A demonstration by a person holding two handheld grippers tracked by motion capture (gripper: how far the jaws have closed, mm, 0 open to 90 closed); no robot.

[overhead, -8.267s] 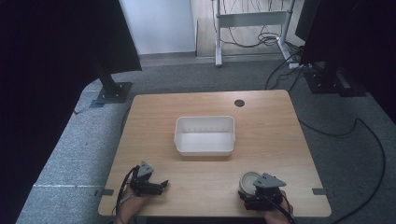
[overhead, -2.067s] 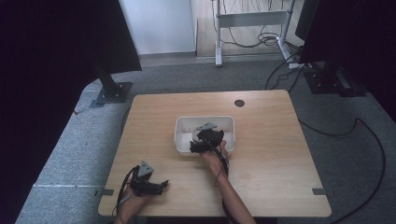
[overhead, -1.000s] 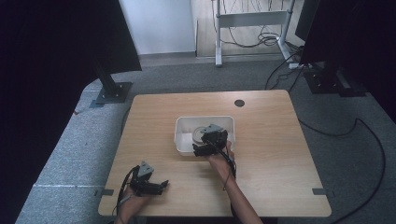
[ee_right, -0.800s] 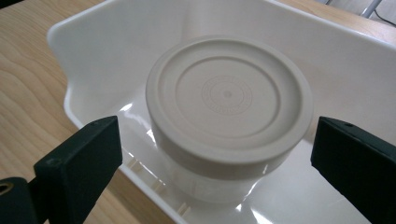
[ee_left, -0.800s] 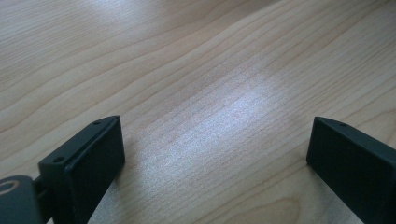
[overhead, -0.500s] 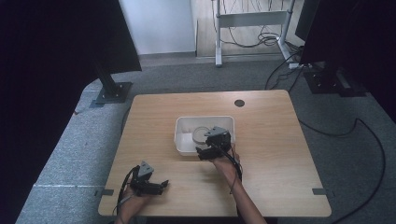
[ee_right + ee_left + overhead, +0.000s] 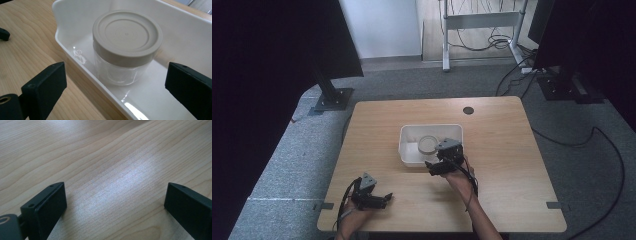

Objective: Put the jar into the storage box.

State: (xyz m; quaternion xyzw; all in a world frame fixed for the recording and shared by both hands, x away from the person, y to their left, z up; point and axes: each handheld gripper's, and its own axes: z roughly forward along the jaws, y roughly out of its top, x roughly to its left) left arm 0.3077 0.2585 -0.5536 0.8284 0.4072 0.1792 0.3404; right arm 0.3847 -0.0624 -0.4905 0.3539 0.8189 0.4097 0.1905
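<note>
Work in hand: I judge this to be putting the lidded jar (image 7: 126, 47) into the white bin (image 7: 412, 150); the jar stands upright inside it, on the bin's floor, so the placing looks done.
Jar: clear body, beige screw lid, near the bin's left half in the high view (image 7: 428, 144). Nothing touches it.
Right gripper (image 7: 441, 165): I hold it just at the bin's near wall, pointing at the jar. In the right gripper view its jaws stand wide apart with the jar between and beyond them, clear of both, which reads to me as a release, with room to back away without knocking the lid.
Left gripper (image 7: 374, 199): I keep it parked low on the desk (image 7: 502, 150) near the front left corner, well apart from the bin, out of the working hand's path. Its jaws are spread, with bare wood grain between them.
Bin: sits mid-desk, square to the edges, within easy reach of either hand.
Risk: as I judge it, clipping the near wall on retreat could shift the bin.
</note>
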